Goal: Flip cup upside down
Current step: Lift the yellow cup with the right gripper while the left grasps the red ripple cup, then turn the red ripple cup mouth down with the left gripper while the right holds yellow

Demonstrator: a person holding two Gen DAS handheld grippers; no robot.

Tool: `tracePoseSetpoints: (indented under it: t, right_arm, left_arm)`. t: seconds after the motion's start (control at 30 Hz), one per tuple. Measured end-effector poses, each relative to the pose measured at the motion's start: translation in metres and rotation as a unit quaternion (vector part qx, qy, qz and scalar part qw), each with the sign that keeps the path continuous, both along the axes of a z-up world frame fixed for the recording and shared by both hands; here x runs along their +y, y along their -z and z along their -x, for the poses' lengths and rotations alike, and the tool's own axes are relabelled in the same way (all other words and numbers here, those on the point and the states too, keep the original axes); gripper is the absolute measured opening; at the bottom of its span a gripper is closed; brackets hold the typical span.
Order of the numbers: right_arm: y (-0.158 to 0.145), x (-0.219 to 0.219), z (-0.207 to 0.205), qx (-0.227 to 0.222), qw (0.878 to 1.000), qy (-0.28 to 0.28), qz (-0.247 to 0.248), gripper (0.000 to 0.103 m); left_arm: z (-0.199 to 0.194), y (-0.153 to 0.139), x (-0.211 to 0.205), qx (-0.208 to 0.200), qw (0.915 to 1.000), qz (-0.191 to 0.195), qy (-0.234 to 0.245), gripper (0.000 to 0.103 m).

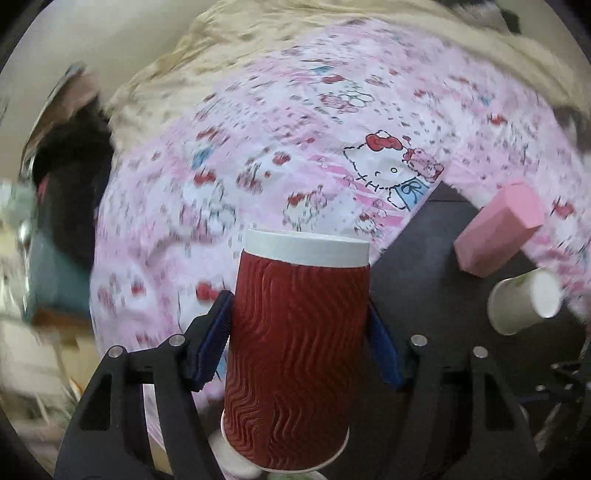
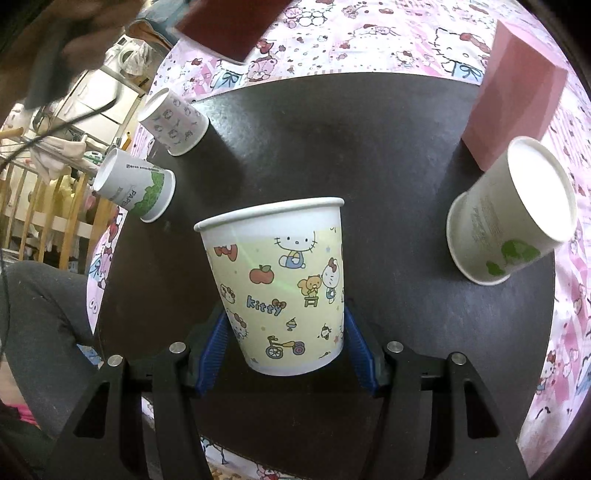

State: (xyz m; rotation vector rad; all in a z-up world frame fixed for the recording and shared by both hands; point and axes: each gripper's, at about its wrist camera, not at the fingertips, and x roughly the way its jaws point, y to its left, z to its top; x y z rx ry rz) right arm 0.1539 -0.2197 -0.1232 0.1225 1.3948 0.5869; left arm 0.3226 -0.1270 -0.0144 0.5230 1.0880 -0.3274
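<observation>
A red ripple cup [image 1: 295, 350] with a white band at its far end sits between the blue pads of my left gripper [image 1: 298, 308], which is shut on it and holds it in the air over the pink cloth. From the right wrist the same red cup [image 2: 221, 29] shows blurred at the top left. My right gripper [image 2: 285, 319] is shut on a yellow "kitty" paper cup [image 2: 280, 280]. Its wide rim points away from the camera, over the dark round table [image 2: 332, 147].
Three paper cups stand base-up on the table: a small-print one [image 2: 173, 122], a green-print one [image 2: 135, 184] and another at the right [image 2: 513, 214]. A pink box [image 2: 517, 92] stands at the table's far right edge. A person's grey-clad leg [image 2: 37, 314] is at the left.
</observation>
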Motion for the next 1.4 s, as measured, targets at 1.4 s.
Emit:
tracePoseSetpoints:
  t: [1.4]
  right_arm:
    - [-0.011, -0.017, 0.055, -0.022, 0.999, 0.043, -0.009, 0.062]
  left_arm:
    - [0.259, 0.037, 0.149, -0.22, 0.9197, 0.173, -0.276, 0.066]
